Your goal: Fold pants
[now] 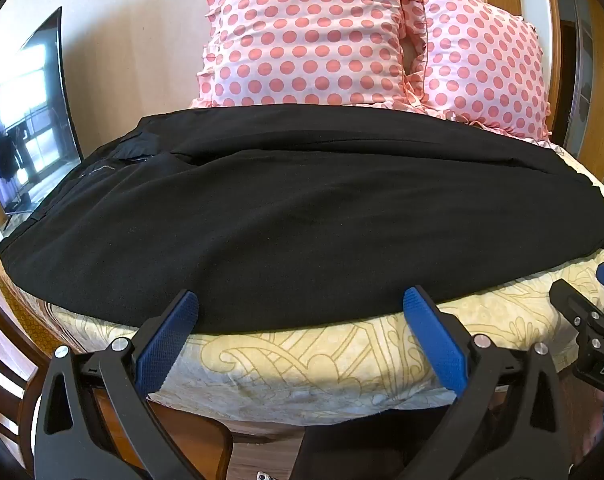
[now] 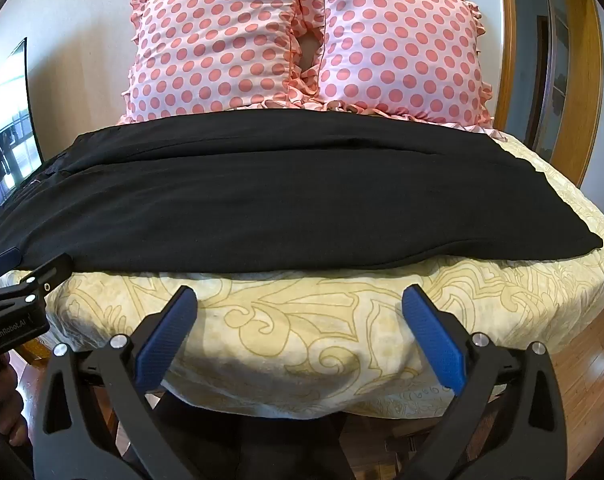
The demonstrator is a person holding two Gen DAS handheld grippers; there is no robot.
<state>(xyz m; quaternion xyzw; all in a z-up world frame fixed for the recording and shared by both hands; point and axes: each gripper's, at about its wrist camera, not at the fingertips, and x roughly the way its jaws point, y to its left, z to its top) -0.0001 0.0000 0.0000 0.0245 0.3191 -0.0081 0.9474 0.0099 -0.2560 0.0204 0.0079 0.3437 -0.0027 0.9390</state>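
Pants (image 1: 302, 208) lie flat across the bed (image 1: 302, 360), black, already doubled leg over leg by the look of it, waist end to the left near the TV (image 1: 29, 120), cuffs to the right, two polka-dot pillows (image 2: 302, 40) just behind. Left gripper (image 1: 299, 312) has jaws wide, tips right at the near hem, touching or just above, cannot tell which. Right gripper (image 2: 299, 308) also wide, over bare bedspread, near the hem but apart from it. Likely step: grab the near edge for the next fold. To do it well, slide the lower finger under all layers, pinch both sides level, right one should move in toward the cuff end first, lift evenly so the cloth doesn't bunch
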